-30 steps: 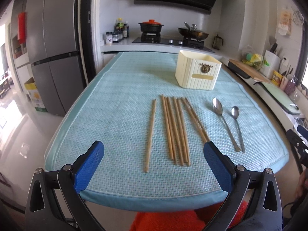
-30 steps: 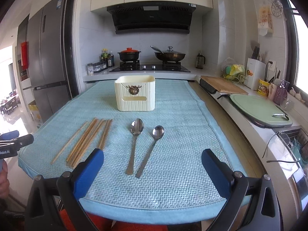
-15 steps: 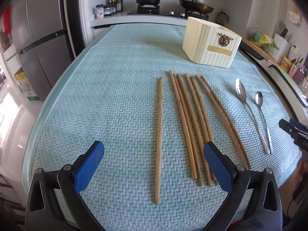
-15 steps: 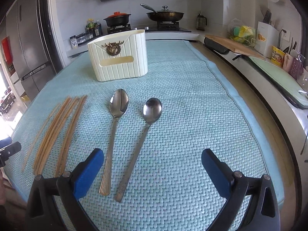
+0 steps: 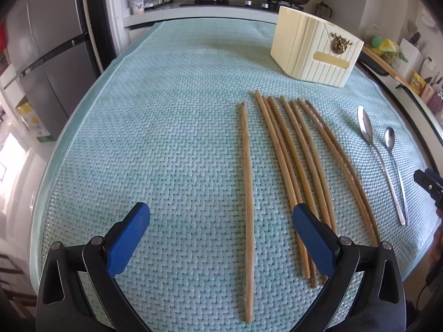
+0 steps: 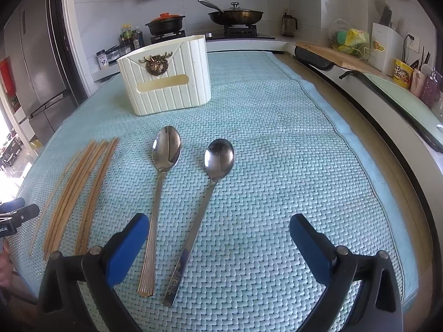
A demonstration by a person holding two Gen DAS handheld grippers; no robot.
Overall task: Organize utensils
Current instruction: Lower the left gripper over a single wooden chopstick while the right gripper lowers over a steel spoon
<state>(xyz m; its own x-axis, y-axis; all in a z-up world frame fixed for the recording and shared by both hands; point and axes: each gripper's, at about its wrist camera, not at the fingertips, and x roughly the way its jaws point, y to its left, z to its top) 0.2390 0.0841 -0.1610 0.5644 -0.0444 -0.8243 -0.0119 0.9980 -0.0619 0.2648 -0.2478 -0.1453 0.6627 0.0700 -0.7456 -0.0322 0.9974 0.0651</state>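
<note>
Several wooden chopsticks (image 5: 293, 166) lie side by side on the light-blue mat (image 5: 166, 138), with a single chopstick (image 5: 247, 182) apart to their left. My left gripper (image 5: 221, 238) is open and empty, low over the near end of that single chopstick. Two metal spoons (image 6: 163, 182) (image 6: 210, 193) lie on the mat; they also show in the left wrist view (image 5: 382, 160). My right gripper (image 6: 218, 246) is open and empty, over the spoon handles. A cream utensil holder (image 6: 166, 77) stands upright behind them, also in the left wrist view (image 5: 315, 47).
A stove with a pot (image 6: 165, 23) and a pan (image 6: 235, 15) is at the back. A fridge (image 5: 47, 44) stands left. A counter with a cutting board (image 6: 332, 54) and sink items runs along the right. The mat's near edge (image 6: 277, 323) is close below.
Both grippers moved forward and down over the mat. The chopsticks and the spoons now lie closer, between the open fingers. Nothing was picked up.
</note>
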